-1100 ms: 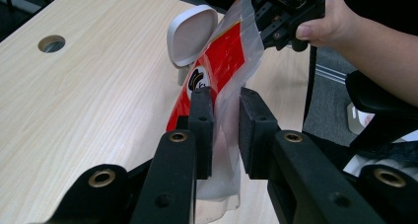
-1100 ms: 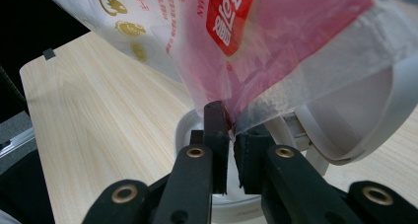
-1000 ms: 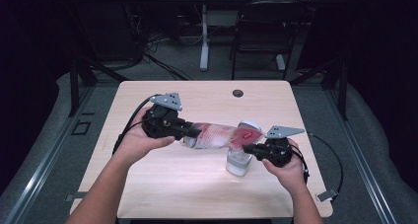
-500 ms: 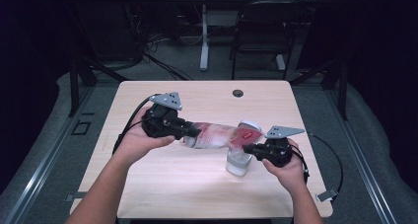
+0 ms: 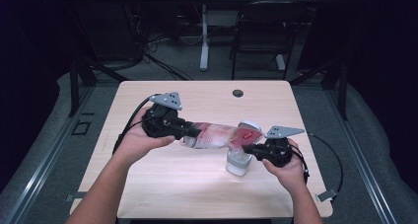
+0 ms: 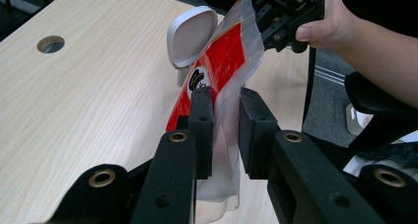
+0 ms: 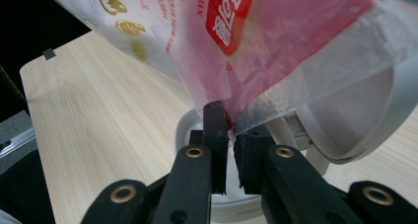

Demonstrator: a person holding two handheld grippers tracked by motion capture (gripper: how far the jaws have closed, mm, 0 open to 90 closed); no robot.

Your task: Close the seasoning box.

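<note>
above the worktop point(image 5: 162, 184), a red-and-clear snack bag point(image 5: 217, 135) hangs stretched over the open white container point(image 5: 239, 162), left gripper point(image 6: 226, 120) pinching its tail and right gripper point(image 7: 230, 130) its mouth; the pour likely goes best with the tail raised and the mouth over the container.

- The bag point(image 5: 217, 135) was thin, glossy plastic film, partly clear, printed red and white.
- The table point(image 5: 197, 184) was pale wood grain, smooth and matt.
- The container point(image 5: 238, 164) at centre-right looked like smooth white plastic.
- The left gripper point(image 6: 225, 116) was matt black.
</note>
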